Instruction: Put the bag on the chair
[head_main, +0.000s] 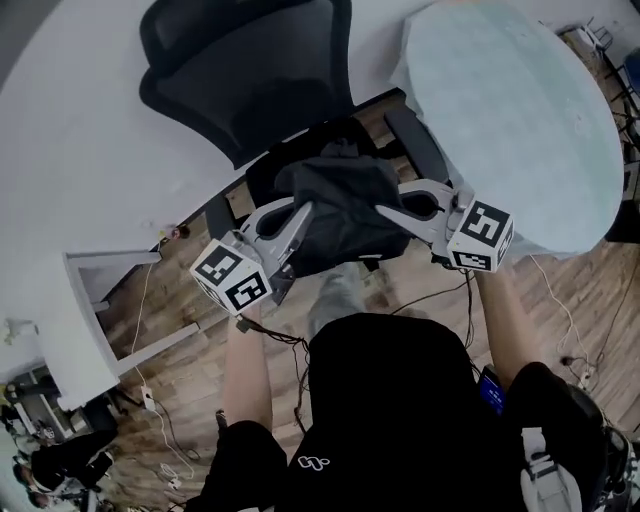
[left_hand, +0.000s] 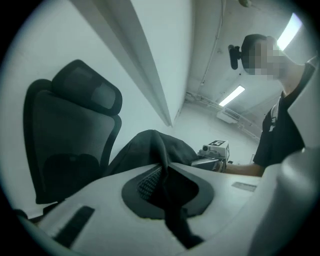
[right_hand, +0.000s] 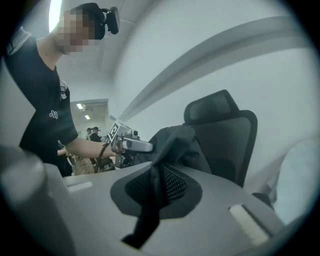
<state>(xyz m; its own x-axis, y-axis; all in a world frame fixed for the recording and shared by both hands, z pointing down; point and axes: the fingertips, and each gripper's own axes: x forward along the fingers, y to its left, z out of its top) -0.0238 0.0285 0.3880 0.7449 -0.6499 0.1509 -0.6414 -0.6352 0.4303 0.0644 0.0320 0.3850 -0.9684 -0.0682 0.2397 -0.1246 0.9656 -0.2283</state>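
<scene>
Black cloth pinched tight in both jaws: bag (head_main: 335, 210) held centre frame, just before the chair (head_main: 240, 60).
I have the left gripper (head_main: 297, 225) and right gripper (head_main: 392, 212) on opposite edges so it hangs spread, ready to lower onto the seat.

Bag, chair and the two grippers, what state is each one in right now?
bag: bunched, pinched at both sides, over the chair seat; contact with the seat unclear.
chair: upright, seat mostly hidden by the bag.
left gripper: shut on the bag's fabric.
right gripper: shut on the bag's fabric.
</scene>
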